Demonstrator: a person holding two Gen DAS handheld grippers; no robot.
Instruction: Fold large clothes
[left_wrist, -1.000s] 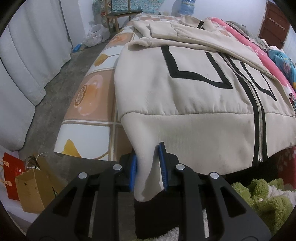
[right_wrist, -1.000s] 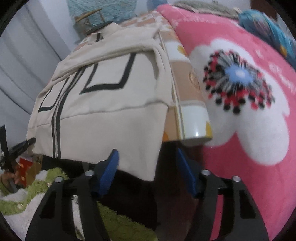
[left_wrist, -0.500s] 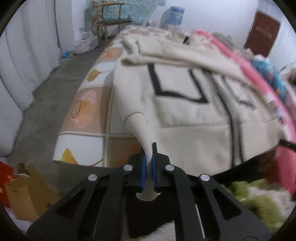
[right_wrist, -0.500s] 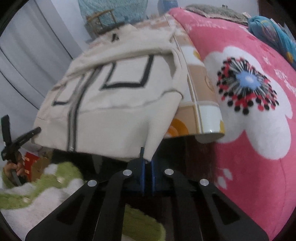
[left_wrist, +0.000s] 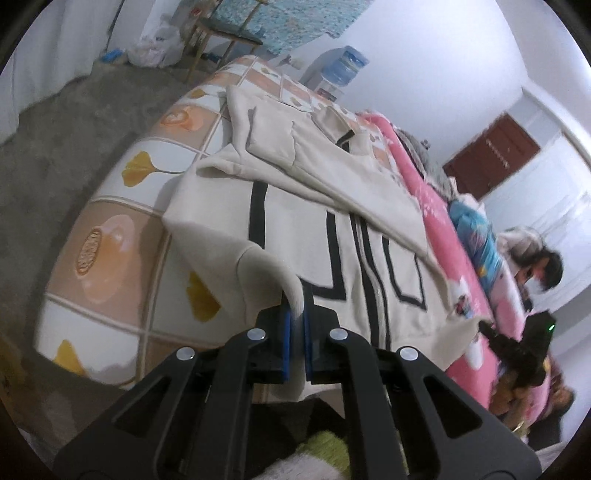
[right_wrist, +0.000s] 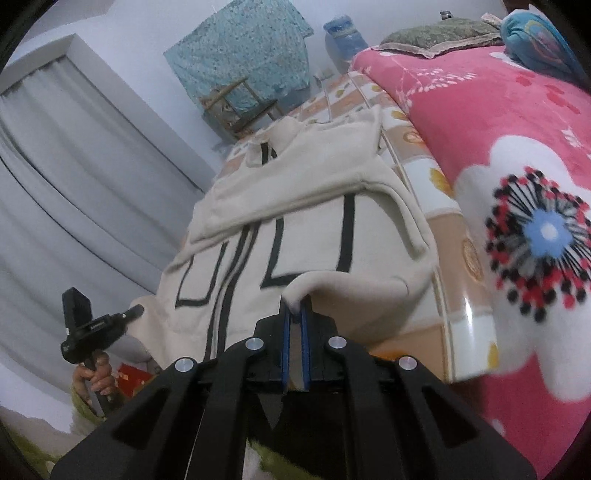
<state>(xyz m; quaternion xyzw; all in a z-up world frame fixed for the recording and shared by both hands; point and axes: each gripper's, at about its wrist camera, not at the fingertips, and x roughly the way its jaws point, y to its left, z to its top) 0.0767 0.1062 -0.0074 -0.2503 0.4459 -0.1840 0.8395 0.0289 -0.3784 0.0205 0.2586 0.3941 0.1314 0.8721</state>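
Observation:
A cream zip jacket (left_wrist: 332, 221) with black line trim lies front-up on the bed, sleeves folded across its chest. It also shows in the right wrist view (right_wrist: 295, 221). My left gripper (left_wrist: 296, 317) is shut on the jacket's bottom hem at its left corner and holds it lifted off the bed. My right gripper (right_wrist: 295, 314) is shut on the hem at the right corner, also lifted. The other gripper shows at the far edge of each view, the right one (left_wrist: 517, 343) and the left one (right_wrist: 92, 328).
The bed has a tiled orange and white mattress cover (left_wrist: 122, 254) and a pink flowered blanket (right_wrist: 517, 184) beside the jacket. A wooden chair (left_wrist: 221, 40), a water bottle (left_wrist: 347, 66) and grey curtains (right_wrist: 74, 184) stand beyond. A person (left_wrist: 535, 269) sits by the blanket.
Both grippers have closed on the hem corners. They have since lifted the hem up and carried it forward over the jacket's body.

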